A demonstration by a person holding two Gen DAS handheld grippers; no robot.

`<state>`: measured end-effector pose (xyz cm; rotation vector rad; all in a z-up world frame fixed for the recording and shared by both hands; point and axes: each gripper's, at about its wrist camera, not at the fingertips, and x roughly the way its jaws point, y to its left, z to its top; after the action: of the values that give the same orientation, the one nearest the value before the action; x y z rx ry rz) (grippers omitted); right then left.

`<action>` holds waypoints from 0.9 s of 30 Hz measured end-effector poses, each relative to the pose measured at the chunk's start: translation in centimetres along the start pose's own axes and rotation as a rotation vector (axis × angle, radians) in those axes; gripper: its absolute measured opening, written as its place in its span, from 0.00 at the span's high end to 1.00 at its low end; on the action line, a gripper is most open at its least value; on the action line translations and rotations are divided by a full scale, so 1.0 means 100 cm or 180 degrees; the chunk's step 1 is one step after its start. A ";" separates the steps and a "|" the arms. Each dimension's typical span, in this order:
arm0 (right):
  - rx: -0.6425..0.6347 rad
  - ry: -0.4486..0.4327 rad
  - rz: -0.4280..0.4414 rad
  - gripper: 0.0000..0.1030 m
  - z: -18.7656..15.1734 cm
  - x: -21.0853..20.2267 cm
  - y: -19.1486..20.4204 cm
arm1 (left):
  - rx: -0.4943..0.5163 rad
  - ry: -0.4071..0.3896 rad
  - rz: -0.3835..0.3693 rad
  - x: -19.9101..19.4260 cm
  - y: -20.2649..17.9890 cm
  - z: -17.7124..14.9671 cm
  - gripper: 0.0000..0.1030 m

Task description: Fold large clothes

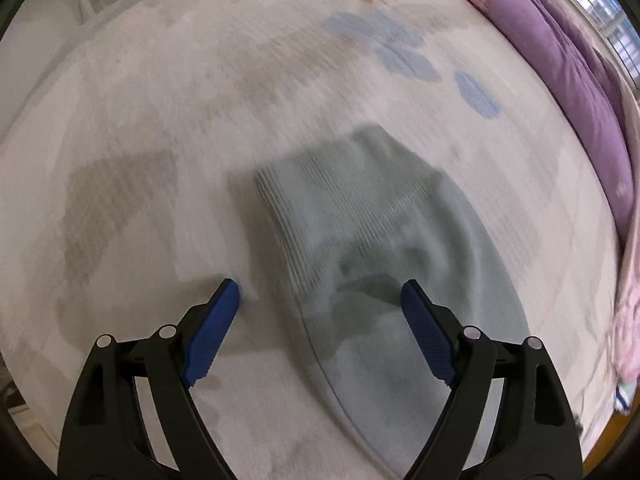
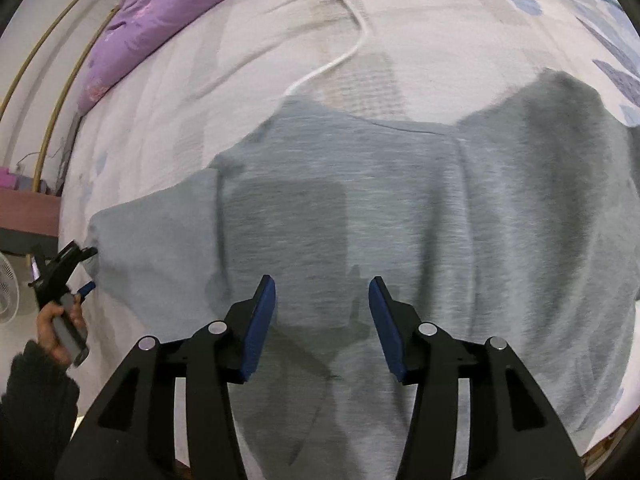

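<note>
A bed (image 2: pixel 420 60) with a pale patterned sheet carries a grey sweater (image 2: pixel 360 220), spread flat near its front edge; a purple quilt (image 2: pixel 168 20) lies at the far edge. The left gripper (image 1: pixel 320 292) hangs wide apart over the ribbed sleeve cuff (image 1: pixel 288 224), holding nothing. The right gripper (image 2: pixel 322 292) stands half apart and empty above the body. I think the cuff should be pinched through both layers and the sleeve carried flat across.

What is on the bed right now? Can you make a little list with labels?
surface: bed sheet, pale, patterned
garment: grey sweater, spread flat on the sheet
sleeve: cuff below the left gripper
left gripper: open, empty
right gripper: open over the sweater's middle, holding nothing
cord: white cable lying on the sheet past the sweater
bedding: purple quilt at the sheet's edge
</note>
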<state>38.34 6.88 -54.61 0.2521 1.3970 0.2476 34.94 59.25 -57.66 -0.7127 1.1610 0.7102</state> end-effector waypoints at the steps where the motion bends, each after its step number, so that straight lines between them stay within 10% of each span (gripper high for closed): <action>1: -0.0030 0.0009 0.0011 0.55 0.000 0.002 0.004 | 0.0004 0.0020 0.0016 0.004 0.002 0.005 0.22; 3: -0.0110 0.0028 0.0028 0.55 -0.001 0.007 0.015 | 0.0147 -0.0010 0.0063 0.005 0.005 0.010 0.30; 7: -0.0184 0.0014 0.0012 0.55 0.001 0.012 0.032 | 0.0500 -0.0140 -0.0024 -0.007 -0.007 0.013 0.86; 11: -0.0252 -0.0099 -0.0029 0.56 0.008 0.016 0.042 | 0.0460 -0.0307 -0.0057 -0.035 0.005 0.012 0.88; 15: -0.0390 -0.0105 0.0131 0.83 0.013 0.026 0.052 | 0.0321 -0.0547 -0.0124 -0.082 0.019 0.002 0.88; 21: -0.0205 0.0412 0.0167 0.86 0.015 0.090 0.032 | 0.0246 -0.0744 -0.0203 -0.133 0.024 -0.018 0.88; 27: -0.0257 0.0432 0.0537 0.82 0.023 0.062 0.022 | 0.0513 -0.1139 -0.0627 -0.205 -0.031 -0.059 0.88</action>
<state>41.50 10.83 -59.33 0.2910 1.4980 0.4670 29.21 50.21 -38.96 -0.5290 0.7976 0.5440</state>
